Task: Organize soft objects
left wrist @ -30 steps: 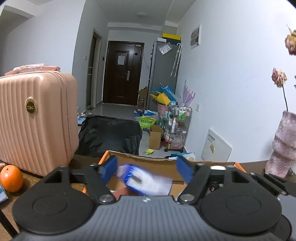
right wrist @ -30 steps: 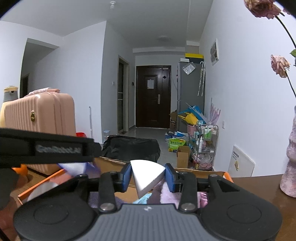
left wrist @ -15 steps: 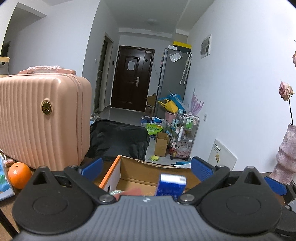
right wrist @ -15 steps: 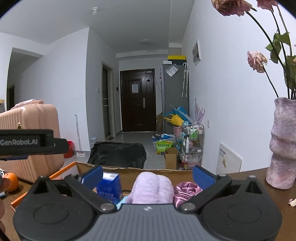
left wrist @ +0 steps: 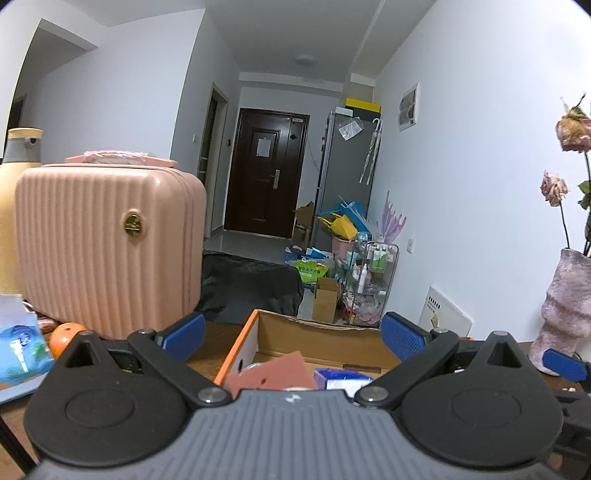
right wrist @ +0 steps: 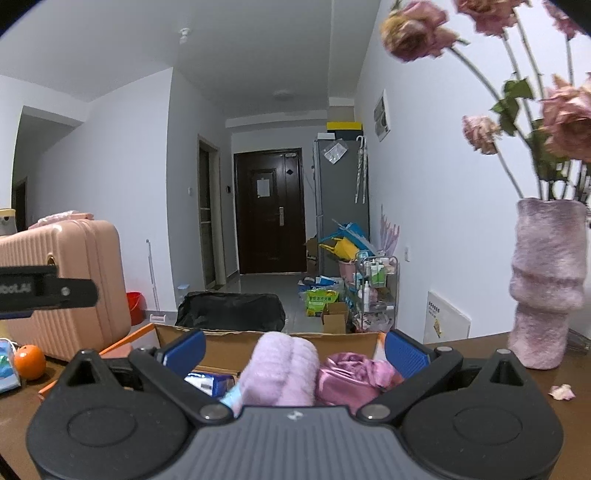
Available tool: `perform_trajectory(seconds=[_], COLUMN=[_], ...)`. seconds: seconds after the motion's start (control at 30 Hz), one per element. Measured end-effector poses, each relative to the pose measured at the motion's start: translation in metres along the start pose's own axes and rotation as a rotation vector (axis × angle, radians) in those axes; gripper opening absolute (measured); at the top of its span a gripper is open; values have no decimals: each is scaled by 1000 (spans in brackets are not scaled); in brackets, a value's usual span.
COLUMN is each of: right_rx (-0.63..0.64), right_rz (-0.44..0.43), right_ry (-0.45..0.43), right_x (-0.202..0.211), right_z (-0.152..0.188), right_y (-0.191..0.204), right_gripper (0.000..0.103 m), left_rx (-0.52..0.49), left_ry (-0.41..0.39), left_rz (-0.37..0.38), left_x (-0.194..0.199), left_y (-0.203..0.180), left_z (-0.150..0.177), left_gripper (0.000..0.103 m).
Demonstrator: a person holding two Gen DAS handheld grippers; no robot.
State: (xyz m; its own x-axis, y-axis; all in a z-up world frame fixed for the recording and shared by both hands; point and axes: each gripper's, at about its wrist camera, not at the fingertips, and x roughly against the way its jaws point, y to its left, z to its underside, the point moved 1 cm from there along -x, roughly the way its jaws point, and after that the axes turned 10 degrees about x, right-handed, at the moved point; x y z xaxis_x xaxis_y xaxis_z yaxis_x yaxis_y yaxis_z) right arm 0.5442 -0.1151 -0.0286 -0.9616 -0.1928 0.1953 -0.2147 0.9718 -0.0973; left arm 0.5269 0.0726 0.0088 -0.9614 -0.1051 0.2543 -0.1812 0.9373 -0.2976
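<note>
A: How do the tongs stand?

B: The left tongs (left wrist: pixel 291 332) are wide apart, and nothing is between the blue pads. The right tongs (right wrist: pixel 293 350) are wide apart too, with nothing gripped.

A: Where are the soft things?

B: They lie in the box (right wrist: pixel 225 343) on the table (right wrist: pixel 535 380). In the right view I see a lilac towel (right wrist: pixel 280 369) rolled up, and just beside it, on the right, a shiny pink cloth (right wrist: pixel 351 376). A blue pack (right wrist: pixel 207 382) lies left of the towel.

A: And from the left view?

B: There the box (left wrist: pixel 314 336) shows its orange edge. Inside are a reddish sponge (left wrist: pixel 269 373) and the blue pack (left wrist: pixel 343 378) beside it. A round thing under the sponge I cannot name.

A: What stands around the box?

B: A pink suitcase (left wrist: pixel 107 243) stands left of it, with an orange (left wrist: pixel 64 334) in front. A fuzzy vase (right wrist: pixel 546 280) with dry roses (right wrist: pixel 417 29) stands on the right, apart from the box.
</note>
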Motion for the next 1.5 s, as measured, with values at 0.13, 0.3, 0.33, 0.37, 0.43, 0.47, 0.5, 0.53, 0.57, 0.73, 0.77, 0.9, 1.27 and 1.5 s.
perform_trajectory(seconds=[0.13, 0.3, 0.33, 0.37, 0.43, 0.47, 0.5, 0.53, 0.57, 0.73, 0.77, 0.9, 1.27, 1.5], right_rx=[-10, -16, -14, -11, -6, -4, 2, 7, 12, 23, 21, 30, 19, 31], right_rz=[12, 25, 28, 28, 27, 25, 23, 22, 21, 23, 19, 6, -19, -17], right_ry=[-25, -41, -43, -44, -47, -50, -53, -55, -58, -68, -70, -75, -48, 10], right_x=[29, 67, 75, 82, 99, 106, 115, 123, 132, 173, 182, 217, 323, 372], right_z=[3, 8, 10, 11, 14, 15, 16, 17, 19, 24, 25, 28, 62, 80], right_y=[-7, -14, -15, -15, -15, -14, -12, -11, -9, -2, 0, 8, 21, 25], right_gripper=[103, 103, 103, 103, 103, 103, 103, 103, 103, 103, 103, 103, 103, 103], left_rx=[-12, -30, -38, -44, -51, -53, -55, -57, -61, -89, -94, -120, -149, -166], left_ry=[-9, -17, -20, -23, -28, -27, -26, -26, -26, -33, -34, -41, -20, 5], left_rz=[7, 19, 22, 24, 24, 26, 28, 27, 27, 28, 30, 50, 72, 109], left_x=[25, 62, 69, 78, 95, 102, 109, 118, 125, 165, 172, 211, 310, 355], left_y=[6, 12, 13, 15, 18, 19, 21, 23, 24, 28, 29, 30, 41, 44], left_z=[3, 10, 11, 11, 15, 16, 18, 20, 21, 31, 33, 46, 93, 122], left_gripper=[103, 103, 103, 103, 103, 103, 103, 103, 103, 103, 103, 103, 103, 103])
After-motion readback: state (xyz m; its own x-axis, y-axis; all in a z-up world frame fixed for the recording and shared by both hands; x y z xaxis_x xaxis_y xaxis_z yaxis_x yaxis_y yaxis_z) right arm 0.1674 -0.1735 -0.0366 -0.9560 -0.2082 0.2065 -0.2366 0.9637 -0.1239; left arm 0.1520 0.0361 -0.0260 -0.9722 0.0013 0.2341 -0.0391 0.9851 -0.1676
